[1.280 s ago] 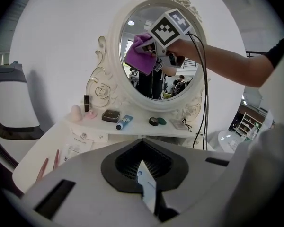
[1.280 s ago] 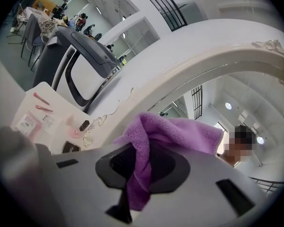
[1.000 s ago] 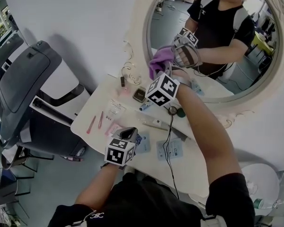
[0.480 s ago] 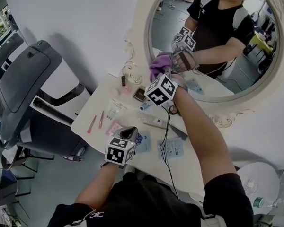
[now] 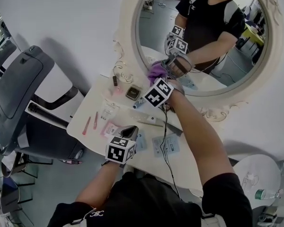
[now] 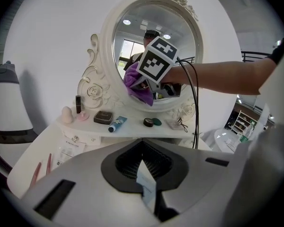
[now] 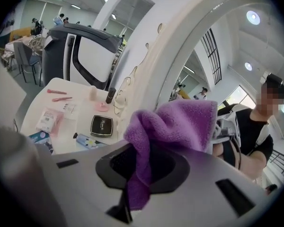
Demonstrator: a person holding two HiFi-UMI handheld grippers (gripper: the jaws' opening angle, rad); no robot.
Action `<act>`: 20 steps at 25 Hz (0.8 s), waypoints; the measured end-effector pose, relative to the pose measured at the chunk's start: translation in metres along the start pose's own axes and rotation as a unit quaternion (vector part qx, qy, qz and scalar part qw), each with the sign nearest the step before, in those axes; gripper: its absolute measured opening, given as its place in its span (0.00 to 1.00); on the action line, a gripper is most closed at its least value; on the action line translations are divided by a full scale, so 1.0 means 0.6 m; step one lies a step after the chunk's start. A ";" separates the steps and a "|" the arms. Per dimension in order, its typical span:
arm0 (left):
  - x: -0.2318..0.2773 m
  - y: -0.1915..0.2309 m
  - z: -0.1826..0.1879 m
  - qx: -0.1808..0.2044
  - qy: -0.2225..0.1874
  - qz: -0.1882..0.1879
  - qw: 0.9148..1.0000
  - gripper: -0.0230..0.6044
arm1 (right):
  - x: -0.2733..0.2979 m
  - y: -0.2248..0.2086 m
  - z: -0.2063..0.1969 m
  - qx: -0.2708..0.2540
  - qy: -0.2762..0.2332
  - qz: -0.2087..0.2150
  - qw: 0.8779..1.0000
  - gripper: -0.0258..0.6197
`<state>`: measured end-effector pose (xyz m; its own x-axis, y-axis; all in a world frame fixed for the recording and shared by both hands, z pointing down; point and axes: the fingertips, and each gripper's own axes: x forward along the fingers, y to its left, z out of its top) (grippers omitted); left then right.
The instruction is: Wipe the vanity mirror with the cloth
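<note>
The oval vanity mirror (image 5: 199, 37) in its white ornate frame stands on a white vanity table (image 5: 128, 162). My right gripper (image 5: 160, 77) is shut on a purple cloth (image 5: 156, 71), which is pressed to the lower left of the glass. In the right gripper view the cloth (image 7: 173, 126) bunches out of the right gripper (image 7: 135, 193) against the frame. The left gripper view shows the mirror (image 6: 132, 37), the cloth (image 6: 136, 83) and the right gripper's marker cube (image 6: 157, 60). My left gripper (image 5: 128, 132) hangs low over the table's front, shut on a thin pale slip (image 6: 146, 183).
On the table lie a dark compact (image 5: 132, 93), a small tube (image 5: 138, 104), pink tools (image 5: 87, 125) and several flat packets (image 5: 163, 145). A cable (image 5: 166, 136) trails from the right gripper. A grey and white machine (image 5: 23, 89) stands at the left, a round white table (image 5: 255, 178) at the lower right.
The right gripper and the cloth have slid a little across the lower left of the glass. The head view has shifted, showing more of the mirror. The left gripper has kept its place.
</note>
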<state>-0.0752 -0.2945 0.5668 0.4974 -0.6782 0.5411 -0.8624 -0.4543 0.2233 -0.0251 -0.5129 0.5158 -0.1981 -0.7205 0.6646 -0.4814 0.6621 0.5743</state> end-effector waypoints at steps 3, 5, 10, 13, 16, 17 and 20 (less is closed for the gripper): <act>0.009 -0.015 0.004 0.004 -0.001 -0.009 1.000 0.04 | 0.001 0.002 -0.027 0.028 0.019 0.008 0.999 0.12; 0.014 -0.022 0.005 0.008 -0.001 -0.014 1.000 0.04 | 0.001 0.003 -0.051 0.049 0.041 0.015 0.998 0.12; 0.027 -0.037 0.007 0.014 0.002 -0.026 1.000 0.04 | -0.007 0.001 -0.114 0.057 0.091 0.015 0.994 0.12; 0.038 -0.052 0.012 0.023 0.002 -0.037 0.999 0.04 | -0.015 -0.004 -0.150 0.062 0.117 0.007 0.991 0.12; 0.049 -0.069 0.018 0.030 0.002 -0.048 0.998 0.04 | -0.030 -0.010 -0.191 0.094 0.156 0.030 0.983 0.12; 0.053 -0.076 0.021 0.033 0.001 -0.053 0.998 0.04 | -0.037 -0.013 -0.206 0.105 0.168 0.038 0.979 0.13; 0.065 -0.097 0.030 0.045 -0.001 -0.068 0.997 0.04 | -0.063 -0.027 -0.248 0.130 0.191 0.047 0.972 0.13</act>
<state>-0.0038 -0.3050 0.5600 0.6091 -0.6078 0.5096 -0.7754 -0.5915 0.2213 0.1175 -0.4656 0.5523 0.0559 -0.4968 0.8660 -0.6862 0.6110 0.3948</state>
